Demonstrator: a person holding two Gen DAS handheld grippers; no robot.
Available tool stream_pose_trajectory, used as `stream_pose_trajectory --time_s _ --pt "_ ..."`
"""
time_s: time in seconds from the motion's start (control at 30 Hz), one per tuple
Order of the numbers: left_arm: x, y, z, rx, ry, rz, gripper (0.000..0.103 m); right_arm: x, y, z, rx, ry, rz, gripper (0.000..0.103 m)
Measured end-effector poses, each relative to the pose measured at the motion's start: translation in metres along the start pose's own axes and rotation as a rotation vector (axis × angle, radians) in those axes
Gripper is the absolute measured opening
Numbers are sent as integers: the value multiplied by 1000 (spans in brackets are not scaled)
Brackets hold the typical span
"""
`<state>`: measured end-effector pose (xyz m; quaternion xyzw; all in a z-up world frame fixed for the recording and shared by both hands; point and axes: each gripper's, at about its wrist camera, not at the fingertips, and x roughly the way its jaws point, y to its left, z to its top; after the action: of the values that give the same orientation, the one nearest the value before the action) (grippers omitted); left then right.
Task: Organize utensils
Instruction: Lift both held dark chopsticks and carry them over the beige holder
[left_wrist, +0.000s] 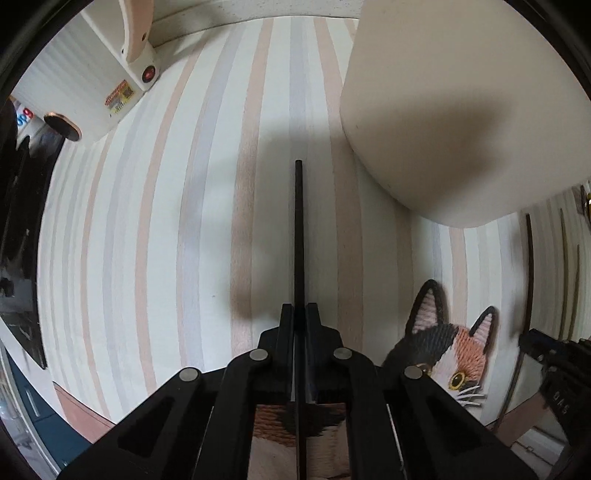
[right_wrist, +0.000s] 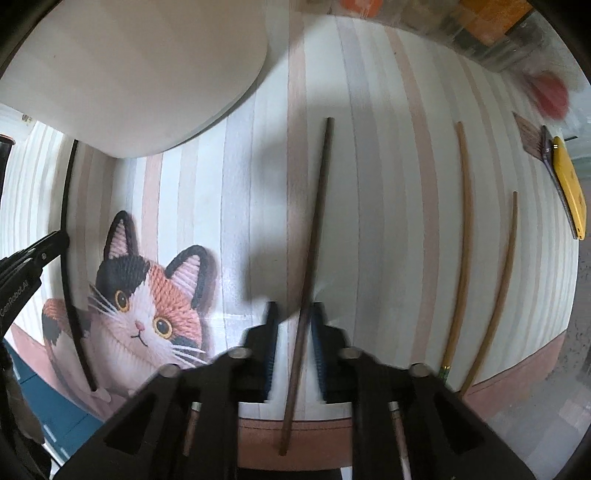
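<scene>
My left gripper is shut on a black chopstick that points forward over the striped mat. The same black chopstick shows at the left of the right wrist view, held by the left gripper. My right gripper is open, its jaws on either side of a dark brown chopstick that lies on the mat, close to the right finger. Two lighter brown chopsticks lie further right. A cream utensil holder stands at the upper right, also in the right wrist view.
The striped mat carries a calico cat picture. A white appliance stands at the far left corner. A yellow-handled brush and a red object lie at the mat's right edge.
</scene>
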<state>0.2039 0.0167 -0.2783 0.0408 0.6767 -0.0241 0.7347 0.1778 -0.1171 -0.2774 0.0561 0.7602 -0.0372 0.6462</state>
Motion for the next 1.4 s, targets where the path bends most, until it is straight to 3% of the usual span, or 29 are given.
stream_pose_trajectory --time_s 0.03,0.17,0.4,0.6,1.0,1.4 --pt "-2 -1 1 -1 -7 0 4 -4 -5 11 7 -5 4 6" --pt "-21 1 -14 -25 -55 -12 3 -8 -6 -3 12 -35 22 6" --pt "-76 10 -42 -72 -172 -53 3 -52 -9 -25 6 -154 83 6" --pt "-121 25 -44 -102 -265 -57 3 -90 -18 -32 10 -257 122 6" --pt "-215 61 -7 -155 -520 -54 3 -160 -22 -1 18 -455 187 6" --pt "-304 78 17 -173 -718 -121 3 -256 -17 20 28 -657 301 6"
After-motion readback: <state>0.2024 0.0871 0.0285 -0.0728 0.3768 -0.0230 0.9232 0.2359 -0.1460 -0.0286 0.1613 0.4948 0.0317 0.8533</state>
